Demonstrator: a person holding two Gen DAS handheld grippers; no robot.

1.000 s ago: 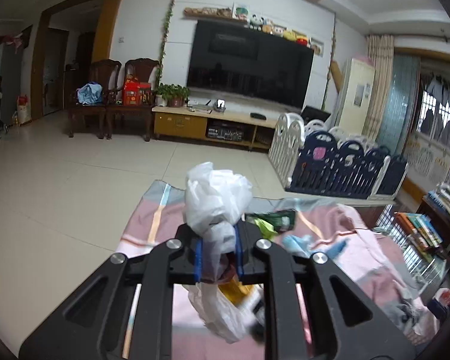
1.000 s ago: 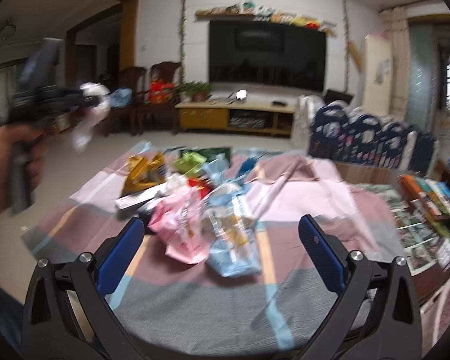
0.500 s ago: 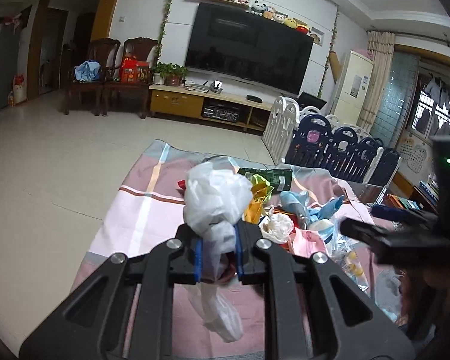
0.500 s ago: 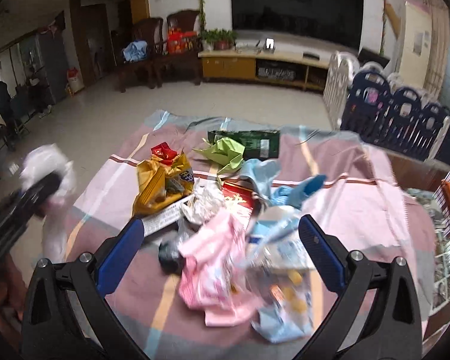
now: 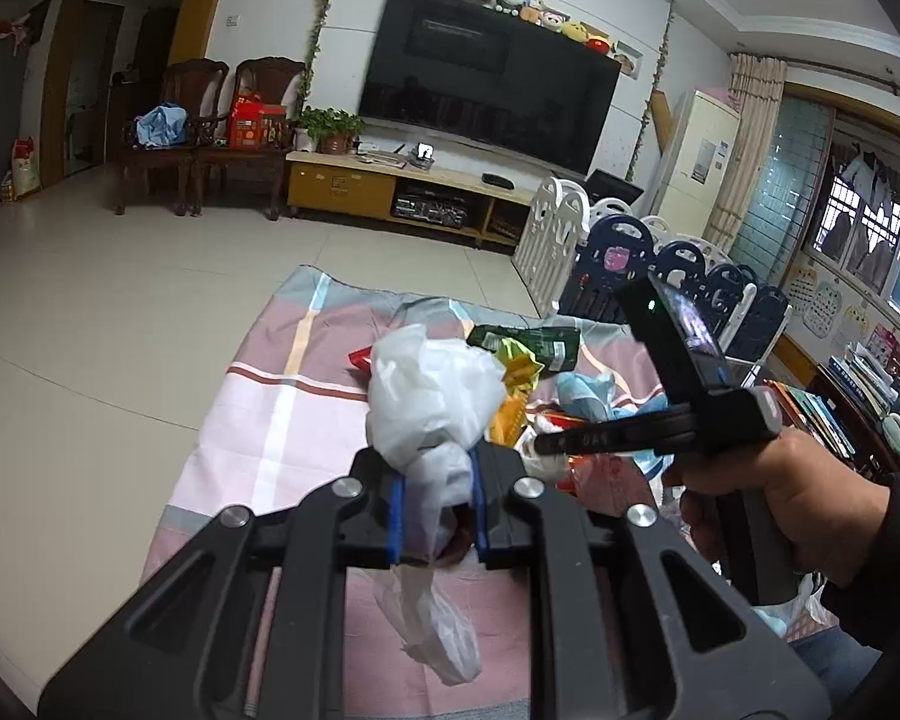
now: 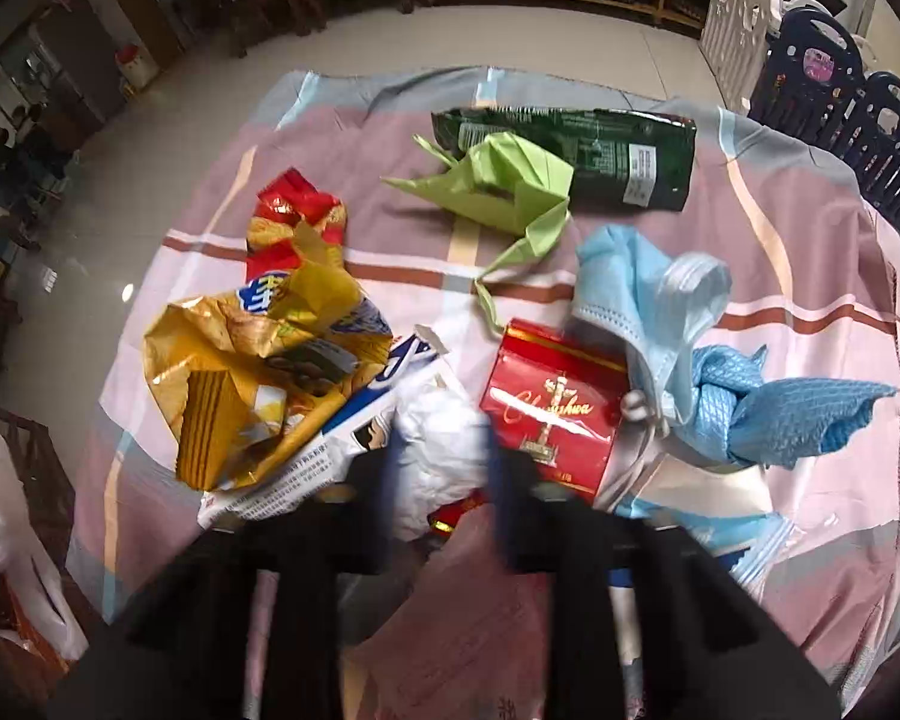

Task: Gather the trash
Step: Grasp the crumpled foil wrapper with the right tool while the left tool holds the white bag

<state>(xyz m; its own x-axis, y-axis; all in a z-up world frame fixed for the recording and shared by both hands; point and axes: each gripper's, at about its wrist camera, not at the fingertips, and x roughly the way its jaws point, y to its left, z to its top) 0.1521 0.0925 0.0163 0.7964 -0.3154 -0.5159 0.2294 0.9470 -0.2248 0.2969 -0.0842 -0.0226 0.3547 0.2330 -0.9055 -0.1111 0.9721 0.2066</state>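
Left wrist view: left tool [image 5: 435, 501] is clamping a crumpled white plastic bag [image 5: 429, 399]; right tool [image 6: 441, 468] is closing around white crumpled paper [image 6: 441, 438].

the right gripper [image 6: 441, 468] is straddling crumpled white paper [image 6: 441, 450] amid wrappers lying mid-tablecloth [image 6: 810, 276], jaws blurred, apart.

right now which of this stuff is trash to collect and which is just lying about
Part of the job:
crumpled white plastic bag clamped in the left gripper
crumpled white paper wad between the right gripper fingers
yellow foil snack bag
dark green wrapper
red glossy packet
light blue face mask

Just lying about:
black wall television
wooden armchairs
checked pink tablecloth
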